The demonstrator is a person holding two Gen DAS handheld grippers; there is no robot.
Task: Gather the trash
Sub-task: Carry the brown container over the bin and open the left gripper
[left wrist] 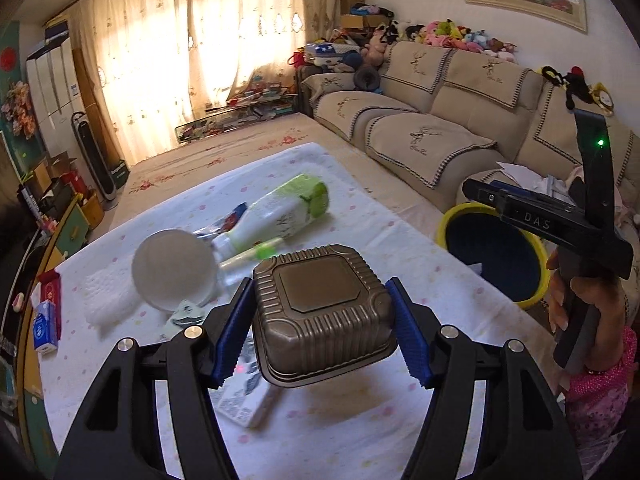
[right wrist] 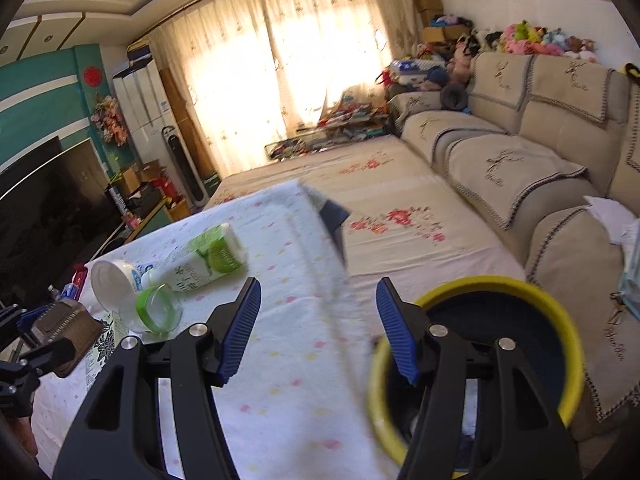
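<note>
Left tool (left wrist: 322, 322) grips the tray (left wrist: 324, 312), right tool (right wrist: 318, 328) gapes empty; next, carry it to the bin (left wrist: 496, 264).

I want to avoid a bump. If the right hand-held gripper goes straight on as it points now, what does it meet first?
Probably the tablecloth edge. The open right hand-held gripper is empty and aims there, with the yellow-rimmed bin just to its right. Depth is unclear.
</note>
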